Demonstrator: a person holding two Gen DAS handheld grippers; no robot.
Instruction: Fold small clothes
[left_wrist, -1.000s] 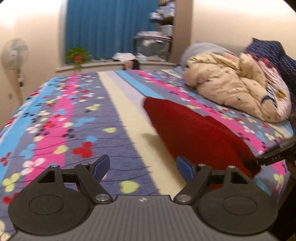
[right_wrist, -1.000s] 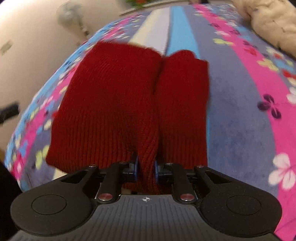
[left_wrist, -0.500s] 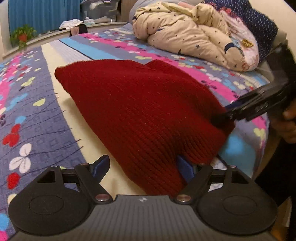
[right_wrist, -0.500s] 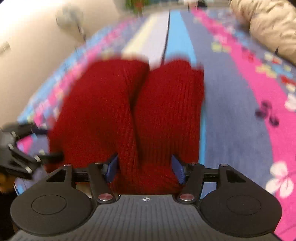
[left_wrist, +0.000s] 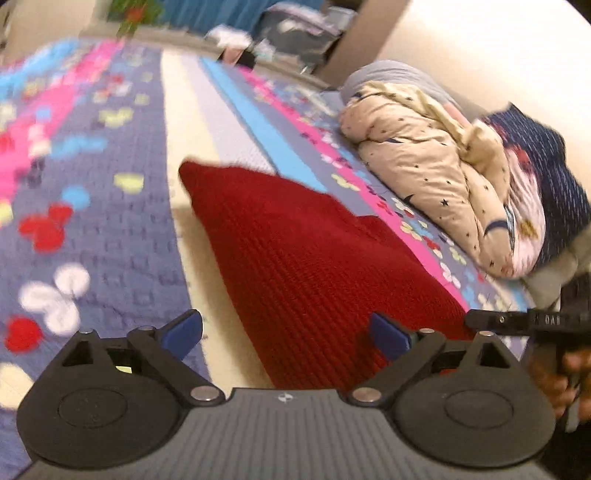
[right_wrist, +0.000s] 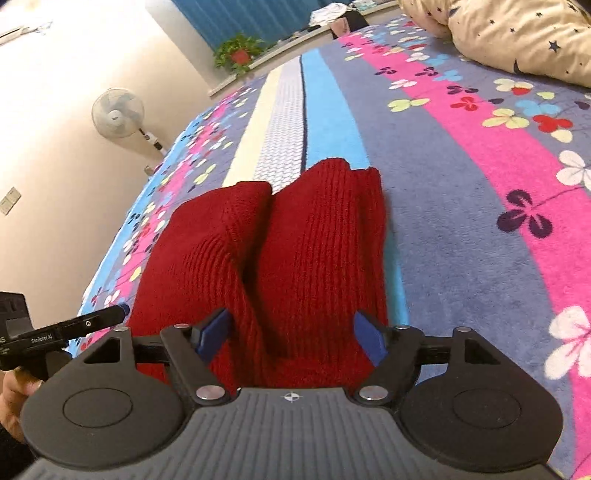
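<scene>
Where sharp, ribbed red knit garment, apparently folded

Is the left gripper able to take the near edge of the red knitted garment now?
Probably yes: the left gripper stands open, the red knitted garment already lies between its blue pads, and nothing covers that edge.

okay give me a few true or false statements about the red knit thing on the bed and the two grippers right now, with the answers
1. The red knit garment lies on the flowered bedspread. True.
2. The right gripper is clamped shut on the garment. False: its jaws have just been opening and stand apart, with the knit between them but not pinched.
3. The left gripper is open. True.
4. A star-patterned quilt is spread flat over the garment. False: it is bundled up farther along the bed, apart from the garment.
5. A fan stands by the wall. True.
</scene>
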